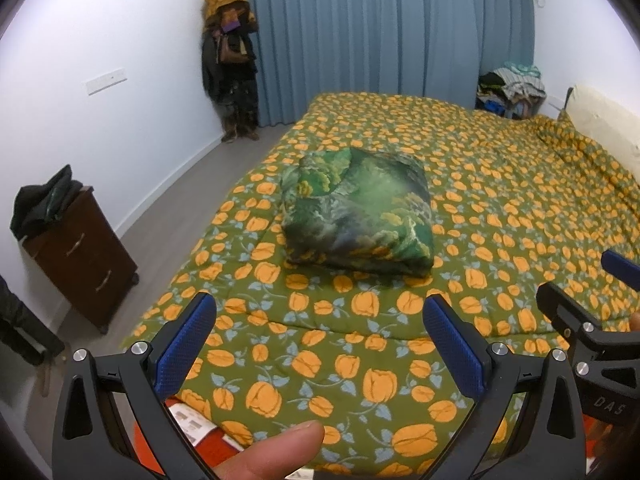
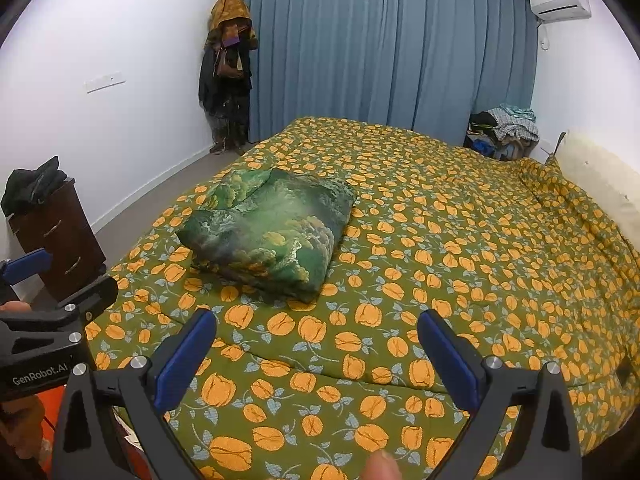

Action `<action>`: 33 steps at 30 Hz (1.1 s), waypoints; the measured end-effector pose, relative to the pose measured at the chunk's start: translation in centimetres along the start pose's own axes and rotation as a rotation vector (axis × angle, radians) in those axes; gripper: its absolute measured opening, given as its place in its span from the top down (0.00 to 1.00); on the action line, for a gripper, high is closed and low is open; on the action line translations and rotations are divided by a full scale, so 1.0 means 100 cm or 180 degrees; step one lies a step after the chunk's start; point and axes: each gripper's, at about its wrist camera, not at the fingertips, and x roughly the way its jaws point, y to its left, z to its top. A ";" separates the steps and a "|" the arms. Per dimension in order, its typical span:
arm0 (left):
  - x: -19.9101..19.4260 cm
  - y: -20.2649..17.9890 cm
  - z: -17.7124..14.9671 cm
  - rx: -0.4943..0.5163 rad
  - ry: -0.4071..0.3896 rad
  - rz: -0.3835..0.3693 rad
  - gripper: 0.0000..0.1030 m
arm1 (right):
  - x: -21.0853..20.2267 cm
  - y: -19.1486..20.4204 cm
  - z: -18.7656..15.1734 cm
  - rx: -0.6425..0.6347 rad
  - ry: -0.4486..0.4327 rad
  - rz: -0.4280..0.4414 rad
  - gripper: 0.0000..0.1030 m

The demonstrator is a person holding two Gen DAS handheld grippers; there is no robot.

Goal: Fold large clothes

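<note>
A green patterned garment (image 1: 356, 212) lies folded into a thick square bundle on the bed (image 1: 500, 208), near its left side. In the right wrist view the same folded garment (image 2: 272, 232) sits ahead and to the left. My left gripper (image 1: 320, 312) hovers open above the bed's near edge, short of the bundle, with nothing between its blue pads. Beside it my right gripper (image 2: 316, 330) is also open and empty. Each gripper shows at the edge of the other's view: the right gripper (image 1: 580, 280) and the left gripper (image 2: 60, 276).
The bed carries an olive cover with orange flowers. A dark wooden drawer unit (image 1: 80, 256) with dark clothes on top stands at the left wall. Hanging clothes (image 1: 230, 56) fill the corner by the blue curtain (image 1: 380, 32). A clothes pile (image 1: 512, 84) sits at the far right.
</note>
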 end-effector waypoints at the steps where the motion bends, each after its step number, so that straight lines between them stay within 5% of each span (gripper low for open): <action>1: -0.001 0.000 0.000 -0.0002 -0.0010 0.0006 0.00 | -0.001 0.001 0.000 0.0001 -0.0002 0.0008 0.01; 33: 0.003 0.003 0.000 -0.0034 0.0026 0.0033 0.00 | 0.001 0.007 -0.001 -0.0015 0.0090 0.0037 0.01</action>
